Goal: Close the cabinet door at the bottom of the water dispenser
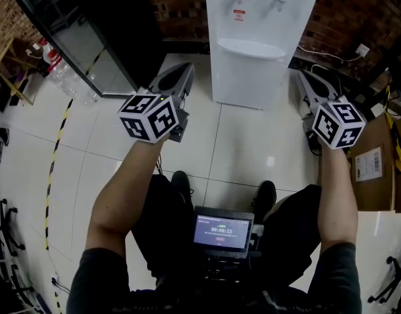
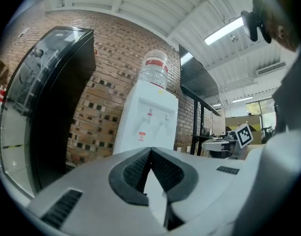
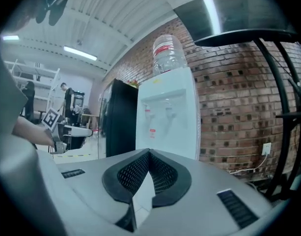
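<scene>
I am holding the left gripper (image 1: 180, 77) and right gripper (image 1: 307, 82) clenched on nothing, flanking the water dispenser (image 1: 252, 38) dead ahead, its bottom cabinet door (image 1: 247, 80) lying low between the 2.

The water dispenser (image 1: 262, 44), at twelve o'clock in the head view, has a smooth white plastic shell with a soft sheen. The bottle (image 2: 154, 73) on top is clear plastic. The floor (image 1: 239, 149) is glossy pale tile that mirrors the lights. At ten o'clock, the black cabinet (image 1: 89, 38) has a shiny glass front. The wall (image 2: 106, 97) is rough, matt brick. At three o'clock sits a matt brown cardboard box (image 1: 373, 169). The left claw (image 2: 150, 151) and right claw (image 3: 149, 154) are matt grey plastic with black, cross-textured pads (image 3: 133, 173).
</scene>
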